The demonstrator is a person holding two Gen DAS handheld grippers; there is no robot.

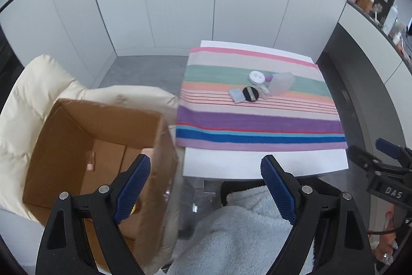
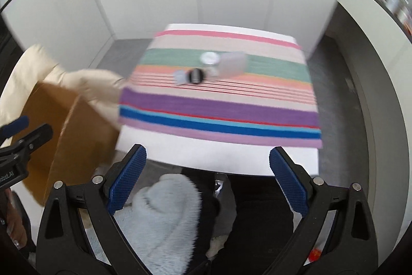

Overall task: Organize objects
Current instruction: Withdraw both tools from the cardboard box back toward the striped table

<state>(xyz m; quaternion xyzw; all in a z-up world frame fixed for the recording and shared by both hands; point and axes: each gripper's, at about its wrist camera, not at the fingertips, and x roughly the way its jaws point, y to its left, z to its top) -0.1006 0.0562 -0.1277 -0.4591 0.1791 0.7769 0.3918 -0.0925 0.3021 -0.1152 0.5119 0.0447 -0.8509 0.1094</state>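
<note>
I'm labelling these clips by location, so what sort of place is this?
Probably a home room: a small white table under a striped towel bearing small cosmetics, an open cardboard box on a cream cushion, and cluttered shelves to the right.

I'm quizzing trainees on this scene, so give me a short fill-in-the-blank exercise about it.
1. The small items lie on a ___ towel.
2. The round puff is coloured ___.
3. The box beside the table is made of ___.
4. Both the left gripper and right gripper hold ___.

Missing words: striped; black; cardboard; nothing
</note>
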